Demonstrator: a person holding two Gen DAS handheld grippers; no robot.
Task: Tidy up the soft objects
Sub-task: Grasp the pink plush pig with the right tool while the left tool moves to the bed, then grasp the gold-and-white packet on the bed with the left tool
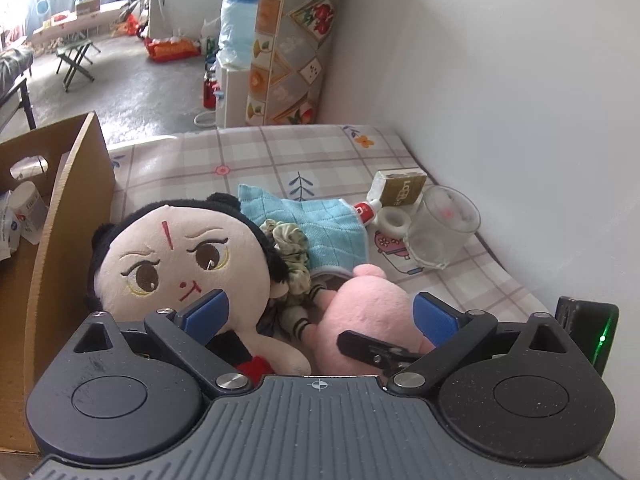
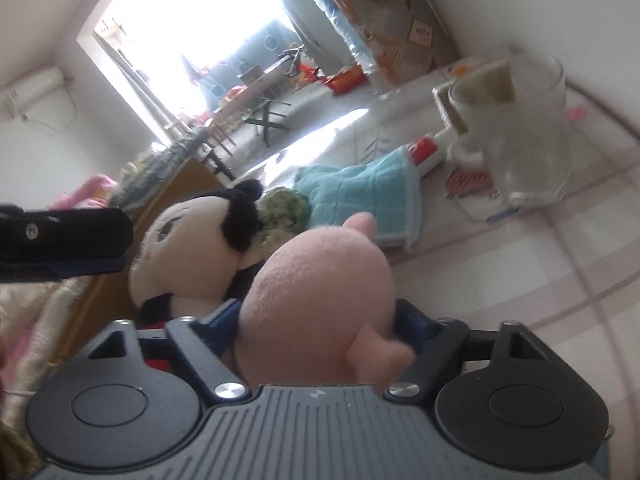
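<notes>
The right claw (image 2: 316,320) is clamped on the rounded pink plush toy (image 2: 320,300) low over the checked bed sheet (image 1: 280,152), the left claw (image 1: 320,312) spread apart above it, so sorting looks barely begun: the black-haired cloth doll (image 1: 180,256), green scrunchie (image 1: 290,248) and blue towel (image 1: 320,224) lie loose right of the brown cardboard box (image 1: 68,216).

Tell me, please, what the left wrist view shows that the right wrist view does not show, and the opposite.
Only the left wrist view shows the doll's face from the front, the inside of the cardboard box and the open left gripper. Only the right wrist view shows the right gripper shut on the pink plush. Both show the doll, the pink plush, the blue towel, the green scrunchie and the glass cup.
</notes>
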